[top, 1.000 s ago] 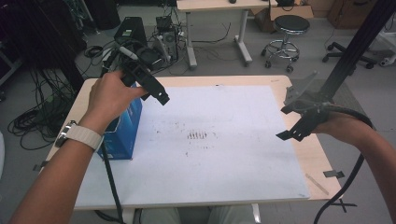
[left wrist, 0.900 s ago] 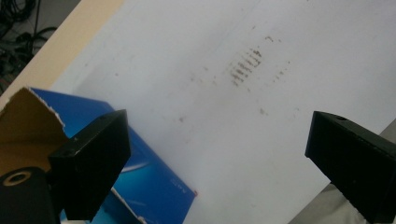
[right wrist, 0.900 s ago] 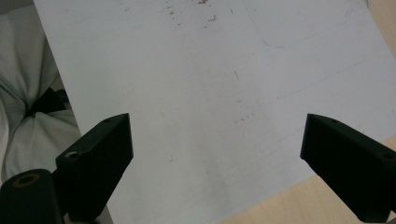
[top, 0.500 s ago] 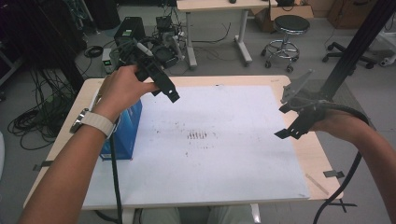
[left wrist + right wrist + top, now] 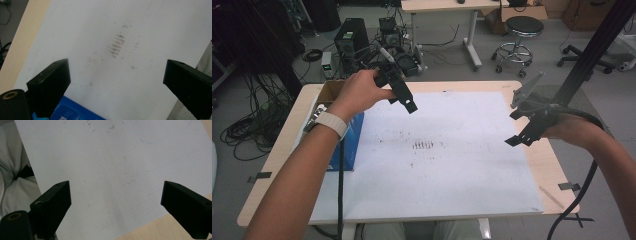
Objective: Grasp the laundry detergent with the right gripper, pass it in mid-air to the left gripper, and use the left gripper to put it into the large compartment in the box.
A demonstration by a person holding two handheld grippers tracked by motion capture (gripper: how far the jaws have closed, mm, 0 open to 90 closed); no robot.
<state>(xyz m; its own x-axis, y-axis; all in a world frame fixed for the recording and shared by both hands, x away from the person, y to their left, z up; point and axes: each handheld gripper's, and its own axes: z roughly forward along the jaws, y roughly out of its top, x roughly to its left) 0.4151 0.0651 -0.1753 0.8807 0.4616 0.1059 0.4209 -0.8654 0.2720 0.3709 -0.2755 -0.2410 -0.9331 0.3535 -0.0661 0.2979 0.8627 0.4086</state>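
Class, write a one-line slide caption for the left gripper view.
Open left claw held above the white sheet with brown smudges, a blue box at the lower edge.

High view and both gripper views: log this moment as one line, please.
left gripper: open, empty, raised over white sheet | right gripper: open, empty, above sheet's right edge | blue box: untouched at left

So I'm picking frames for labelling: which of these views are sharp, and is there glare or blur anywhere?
High view: evenly lit and sharp, white sheet bright without glare, left gripper and right gripper crisp. Left gripper view: smudge marks on the sheet slightly soft, blue box readable. Right gripper view: soft and dim, faint pencil lines barely legible.
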